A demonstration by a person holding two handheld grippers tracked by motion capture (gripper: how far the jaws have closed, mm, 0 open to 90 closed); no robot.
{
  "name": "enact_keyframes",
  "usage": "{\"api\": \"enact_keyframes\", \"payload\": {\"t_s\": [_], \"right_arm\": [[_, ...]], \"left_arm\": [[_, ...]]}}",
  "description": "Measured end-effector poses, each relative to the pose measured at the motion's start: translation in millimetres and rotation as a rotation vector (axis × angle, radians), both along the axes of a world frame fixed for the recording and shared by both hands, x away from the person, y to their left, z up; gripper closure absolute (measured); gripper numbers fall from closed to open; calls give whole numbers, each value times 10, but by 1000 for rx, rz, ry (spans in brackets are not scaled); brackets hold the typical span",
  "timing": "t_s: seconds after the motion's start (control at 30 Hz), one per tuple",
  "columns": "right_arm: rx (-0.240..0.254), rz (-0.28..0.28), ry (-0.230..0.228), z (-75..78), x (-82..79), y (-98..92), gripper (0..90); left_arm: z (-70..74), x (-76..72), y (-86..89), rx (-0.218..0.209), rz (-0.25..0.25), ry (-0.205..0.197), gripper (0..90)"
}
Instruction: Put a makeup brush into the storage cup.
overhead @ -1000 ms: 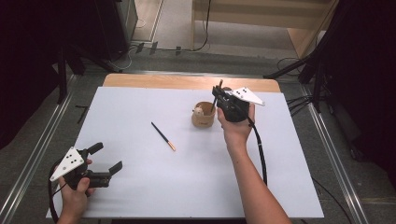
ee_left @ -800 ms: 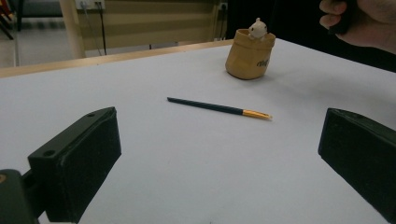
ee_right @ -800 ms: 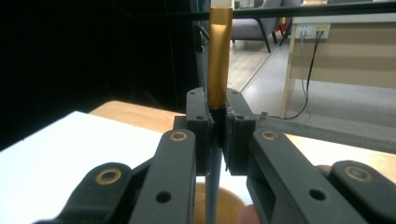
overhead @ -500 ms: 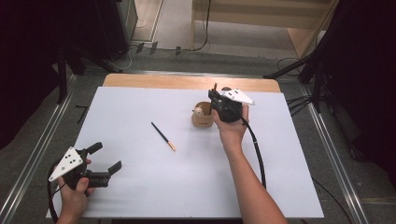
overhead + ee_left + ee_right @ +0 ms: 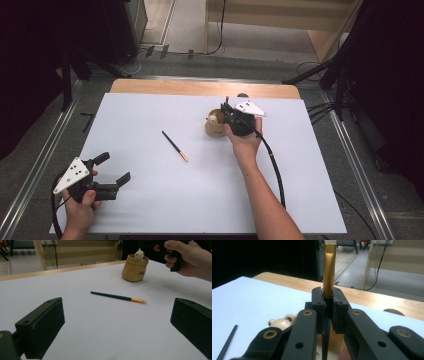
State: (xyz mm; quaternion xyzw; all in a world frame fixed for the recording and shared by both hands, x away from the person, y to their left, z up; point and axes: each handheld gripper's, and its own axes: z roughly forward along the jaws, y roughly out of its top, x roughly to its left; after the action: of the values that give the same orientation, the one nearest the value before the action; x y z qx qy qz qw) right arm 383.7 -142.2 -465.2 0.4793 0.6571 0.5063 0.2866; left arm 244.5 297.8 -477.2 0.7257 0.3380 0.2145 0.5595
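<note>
My right gripper (image 5: pixel 227 112) is shut on a gold-barrelled pen (image 5: pixel 329 270) that stands upright between its jaws. It hovers at the right rim of a tan pouch-shaped holder (image 5: pixel 215 128) with a small cream bear figure (image 5: pixel 139 253) in it. A second, dark pen with a gold end (image 5: pixel 175 145) lies flat on the white table top, left of the holder. Near the table's front left corner my left gripper (image 5: pixel 114 170) stands open with nothing between its jaws, pointing toward that pen (image 5: pixel 117 297).
The white table top (image 5: pixel 150 210) has a wooden strip (image 5: pixel 200 88) along its far edge. The right gripper's black cable (image 5: pixel 272 165) trails back along the forearm. Metal rails run down both sides of the table, with dark floor beyond.
The right gripper has sunk toward the holder with the gold pen still in its jaws. The left gripper has stayed where it was.
</note>
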Motion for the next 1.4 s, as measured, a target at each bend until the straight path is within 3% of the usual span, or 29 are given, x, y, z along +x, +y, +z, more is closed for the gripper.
{"api": "enact_keyframes", "payload": {"t_s": [0.2, 0.27, 0.37, 0.53, 0.8, 1.03, 1.17, 1.4], "right_arm": [[7, -21, 11, -38, -2, -8, 827], [41, -26, 25, -32, -8, -45, 718], [57, -6, 38, -1, -28, -99, 656], [64, 21, 32, 57, -81, -157, 431], [52, 68, 10, 73, -274, -339, 145], [70, 79, -17, 74, -509, -571, 87], [78, 95, -20, 49, -656, -685, 0], [50, 94, -17, -23, -909, -875, 0]], "left_arm": [[0, 1, 3, -1, 0, 1, 0], [-1, 1, 2, 0, -2, 1, 0], [-3, 4, 0, 1, -3, 2, 0], [-2, 5, -6, -1, -3, -1, 0], [-1, 12, -5, -1, -3, -2, 0], [7, 15, -9, -4, -4, -9, 0], [10, 18, -9, -4, -2, -8, 0], [4, 24, -16, -4, -3, -7, 0]]}}
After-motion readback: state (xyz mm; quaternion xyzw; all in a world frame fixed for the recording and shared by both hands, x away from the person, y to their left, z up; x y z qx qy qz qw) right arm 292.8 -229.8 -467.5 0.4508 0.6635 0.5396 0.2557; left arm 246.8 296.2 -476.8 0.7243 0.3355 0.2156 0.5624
